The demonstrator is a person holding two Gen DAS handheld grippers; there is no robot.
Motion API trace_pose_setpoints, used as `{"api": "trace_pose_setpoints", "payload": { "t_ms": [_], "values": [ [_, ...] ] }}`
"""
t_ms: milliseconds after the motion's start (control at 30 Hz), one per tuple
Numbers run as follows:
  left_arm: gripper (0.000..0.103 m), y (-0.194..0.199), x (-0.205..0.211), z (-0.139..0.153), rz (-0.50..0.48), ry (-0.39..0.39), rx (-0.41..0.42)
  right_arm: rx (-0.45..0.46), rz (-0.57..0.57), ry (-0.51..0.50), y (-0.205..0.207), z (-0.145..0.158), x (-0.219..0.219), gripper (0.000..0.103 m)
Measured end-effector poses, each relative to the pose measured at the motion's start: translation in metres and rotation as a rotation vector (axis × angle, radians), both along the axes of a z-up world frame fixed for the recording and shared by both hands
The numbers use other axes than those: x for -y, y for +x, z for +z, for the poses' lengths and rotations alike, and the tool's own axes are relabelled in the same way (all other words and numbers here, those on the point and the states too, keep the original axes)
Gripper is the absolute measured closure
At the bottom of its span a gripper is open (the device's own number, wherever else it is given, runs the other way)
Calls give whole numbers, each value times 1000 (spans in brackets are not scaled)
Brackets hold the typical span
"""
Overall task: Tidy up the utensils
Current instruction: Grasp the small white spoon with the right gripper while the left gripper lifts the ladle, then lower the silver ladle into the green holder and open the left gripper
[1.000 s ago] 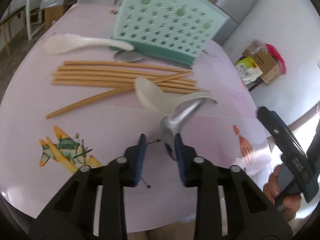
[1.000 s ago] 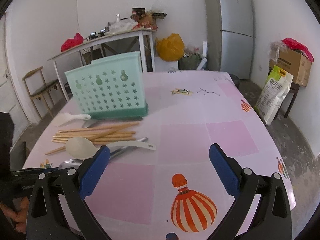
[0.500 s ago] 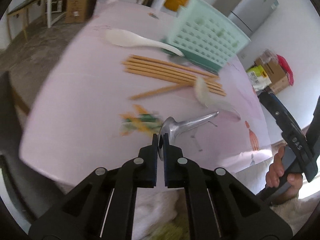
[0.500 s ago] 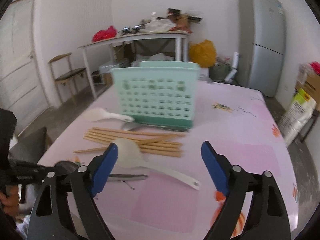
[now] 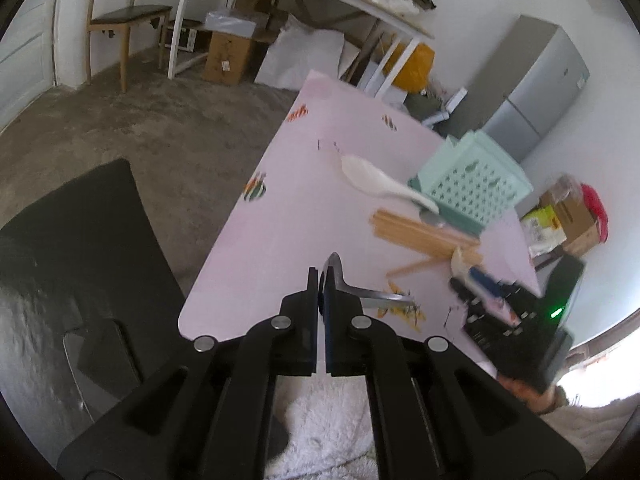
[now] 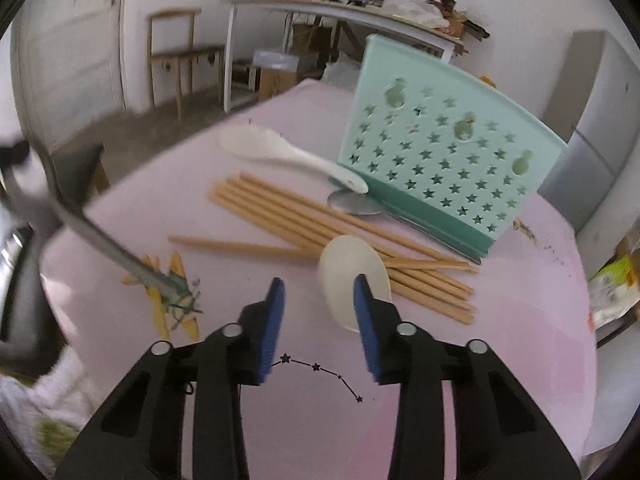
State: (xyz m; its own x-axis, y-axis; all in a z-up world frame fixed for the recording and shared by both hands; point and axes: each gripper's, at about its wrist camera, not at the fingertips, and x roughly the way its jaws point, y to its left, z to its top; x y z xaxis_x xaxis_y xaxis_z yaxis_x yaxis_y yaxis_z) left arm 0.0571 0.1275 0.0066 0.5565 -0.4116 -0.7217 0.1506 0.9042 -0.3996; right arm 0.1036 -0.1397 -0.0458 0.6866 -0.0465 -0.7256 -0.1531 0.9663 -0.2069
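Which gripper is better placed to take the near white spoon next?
Right. The right gripper hangs open just beside the white spoon, its jaws having just been closing with nothing between them. The left gripper is shut on the metal spoon.

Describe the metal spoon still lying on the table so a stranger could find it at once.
Find the mint-green star-punched utensil holder on the pink table. At its base, beside the bundle of wooden chopsticks, lies the metal spoon. It is grey and shiny, half tucked under the holder, unlike the two white plastic spoons nearby.
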Motion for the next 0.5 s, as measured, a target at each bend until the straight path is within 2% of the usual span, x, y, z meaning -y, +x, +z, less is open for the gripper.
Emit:
{"api": "trace_pose_setpoints", "payload": {
  "t_ms": [167,333,500],
  "values": [
    [102,10,4,18,-16,-21,63,-17,-28,-97,6,-12,-7,93],
    [102,22,16,43,-43,-53,153,-18,-61,-95,9,-12,-1,96],
    [102,36,28,71,-78,-109,244,21,-73,-81,5,0,6,98]
  ]
}}
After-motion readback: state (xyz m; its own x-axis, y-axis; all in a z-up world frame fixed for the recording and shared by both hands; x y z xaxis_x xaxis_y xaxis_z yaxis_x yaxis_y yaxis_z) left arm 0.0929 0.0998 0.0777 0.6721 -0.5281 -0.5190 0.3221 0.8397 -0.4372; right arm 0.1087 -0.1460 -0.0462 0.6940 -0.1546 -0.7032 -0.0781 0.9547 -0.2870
